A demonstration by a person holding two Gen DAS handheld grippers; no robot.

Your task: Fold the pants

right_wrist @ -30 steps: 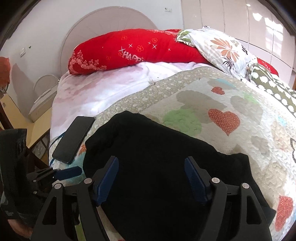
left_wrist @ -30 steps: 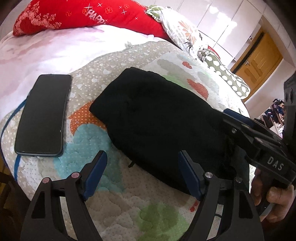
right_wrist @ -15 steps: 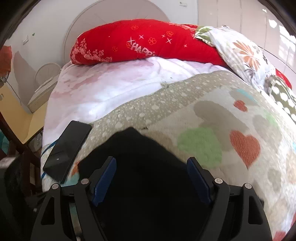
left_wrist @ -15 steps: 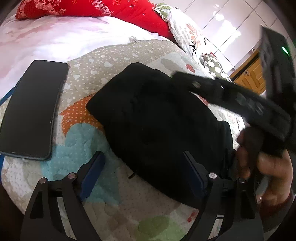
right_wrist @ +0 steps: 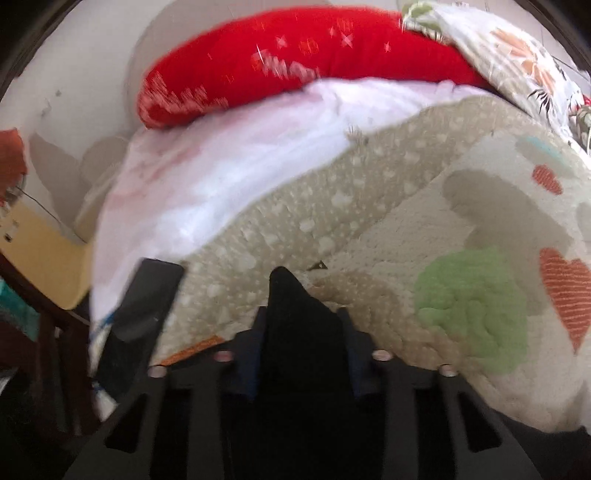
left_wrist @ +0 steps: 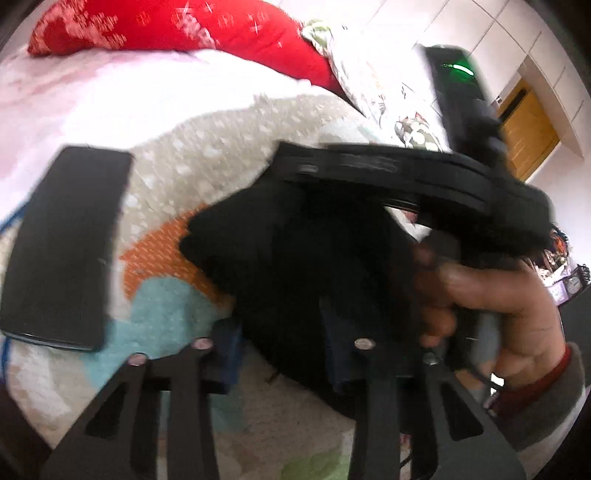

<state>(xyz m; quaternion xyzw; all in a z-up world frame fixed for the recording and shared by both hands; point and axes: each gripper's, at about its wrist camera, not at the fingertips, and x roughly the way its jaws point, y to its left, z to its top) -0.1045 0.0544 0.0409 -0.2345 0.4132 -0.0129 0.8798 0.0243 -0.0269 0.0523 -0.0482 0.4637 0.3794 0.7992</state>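
Black pants, already a compact bundle on your bed: both grippers' fingers, left gripper and right gripper, have just closed on cloth, final fold pending.

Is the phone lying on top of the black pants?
No, the phone lies on the quilt beside the pants, apart from them.

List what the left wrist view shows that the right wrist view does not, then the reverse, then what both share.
Left wrist only: the left gripper, its jaws having just closed onto the near edge of the black pants; a hand holding the right gripper's body across the pants; a wooden door.

Right wrist only: the right gripper, its jaws just closed on a peak of pants; a yellow bedside surface.

Both: pants, phone, red pillow, quilt.
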